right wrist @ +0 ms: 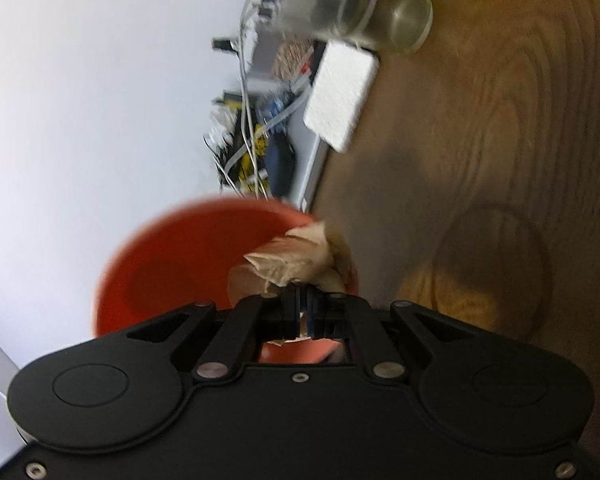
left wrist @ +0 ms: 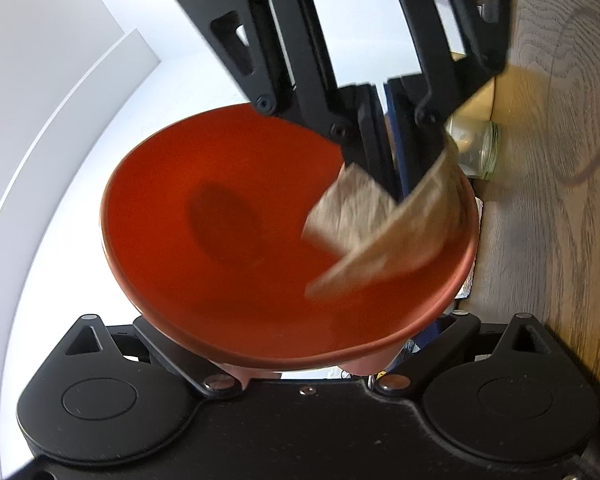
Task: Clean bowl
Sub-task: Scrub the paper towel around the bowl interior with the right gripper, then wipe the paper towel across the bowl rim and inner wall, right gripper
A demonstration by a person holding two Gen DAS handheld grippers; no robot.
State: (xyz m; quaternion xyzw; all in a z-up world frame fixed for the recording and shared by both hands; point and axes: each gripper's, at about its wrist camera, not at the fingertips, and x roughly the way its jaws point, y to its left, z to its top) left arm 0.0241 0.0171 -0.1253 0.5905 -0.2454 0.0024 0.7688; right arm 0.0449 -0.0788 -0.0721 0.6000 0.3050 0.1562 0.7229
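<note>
An orange-red bowl (left wrist: 228, 232) is held tilted up off the wooden table, its inside facing the left wrist camera. My left gripper (left wrist: 300, 364) is shut on the bowl's near rim; its fingertips are hidden under the bowl. My right gripper (left wrist: 384, 168) comes in from above, shut on a crumpled beige paper towel (left wrist: 376, 224) that presses against the bowl's inner wall at the right. In the right wrist view the bowl (right wrist: 188, 264) sits just ahead of my right gripper (right wrist: 300, 300), with the paper towel (right wrist: 296, 256) bunched at its fingertips.
A clear glass jar (right wrist: 356, 4) stands on the wooden table (right wrist: 500, 140), also seen as the jar (left wrist: 476, 148). A white sponge block (right wrist: 340, 96) lies near the table edge. Cables and clutter (right wrist: 248, 136) lie beyond the edge. A white wall fills the left.
</note>
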